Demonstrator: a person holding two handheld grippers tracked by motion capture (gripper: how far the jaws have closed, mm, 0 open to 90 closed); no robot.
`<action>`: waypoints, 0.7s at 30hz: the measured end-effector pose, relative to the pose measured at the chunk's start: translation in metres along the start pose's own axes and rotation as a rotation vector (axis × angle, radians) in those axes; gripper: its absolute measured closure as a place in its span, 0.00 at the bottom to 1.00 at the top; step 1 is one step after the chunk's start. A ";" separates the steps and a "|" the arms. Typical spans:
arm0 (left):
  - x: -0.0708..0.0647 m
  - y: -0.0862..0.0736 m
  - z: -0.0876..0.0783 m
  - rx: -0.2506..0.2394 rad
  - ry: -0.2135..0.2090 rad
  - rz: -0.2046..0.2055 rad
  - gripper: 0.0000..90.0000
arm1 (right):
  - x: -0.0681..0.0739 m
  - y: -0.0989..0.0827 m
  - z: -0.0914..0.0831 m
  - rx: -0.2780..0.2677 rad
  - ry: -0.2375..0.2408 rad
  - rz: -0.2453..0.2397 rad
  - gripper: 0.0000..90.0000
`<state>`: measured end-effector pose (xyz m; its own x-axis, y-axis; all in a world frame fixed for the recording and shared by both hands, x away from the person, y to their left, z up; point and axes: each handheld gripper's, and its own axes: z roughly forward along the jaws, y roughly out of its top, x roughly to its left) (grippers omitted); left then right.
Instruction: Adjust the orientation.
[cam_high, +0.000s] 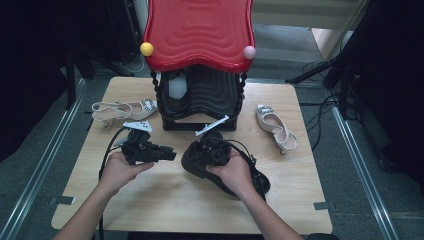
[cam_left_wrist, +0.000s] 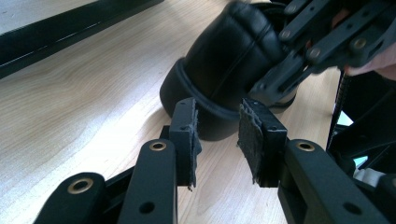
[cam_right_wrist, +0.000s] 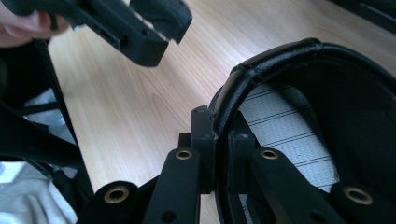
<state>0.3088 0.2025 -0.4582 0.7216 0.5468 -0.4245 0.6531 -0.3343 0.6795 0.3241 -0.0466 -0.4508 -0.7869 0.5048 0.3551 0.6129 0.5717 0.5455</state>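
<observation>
Desk (cam_high: 150, 200): rack (cam_high: 200, 95) far centre; 1 sandal (cam_high: 122, 109) left of it, 1 sandal (cam_high: 275, 125) right; shoe (cam_high: 197, 160) near centre, before rack.

The high view looks down and forward over the pale wooden table (cam_high: 150, 200); both gripper views sit low, seemingly very near the black leather shoe (cam_left_wrist: 224, 60), which all three share.

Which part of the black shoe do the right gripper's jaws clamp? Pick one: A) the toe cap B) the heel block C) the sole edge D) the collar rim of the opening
D: in the right gripper view, the right gripper has its jaws shut on the black shoe at its padded collar rim, insole visible inside.
</observation>
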 end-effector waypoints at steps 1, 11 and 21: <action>0.000 0.000 0.000 0.000 0.002 0.001 0.75 | 0.000 0.000 0.002 0.006 0.000 0.002 0.96; 0.001 -0.001 0.001 0.007 0.002 0.004 0.72 | -0.003 -0.003 0.003 -0.026 0.050 0.009 0.95; 0.005 0.007 0.006 0.021 0.014 0.068 0.98 | -0.006 -0.025 -0.028 -0.101 0.056 0.003 1.00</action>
<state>0.3185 0.1982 -0.4588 0.7610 0.5333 -0.3694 0.6077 -0.3868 0.6936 0.3117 -0.0826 -0.4452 -0.7895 0.4682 0.3969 0.6071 0.5007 0.6170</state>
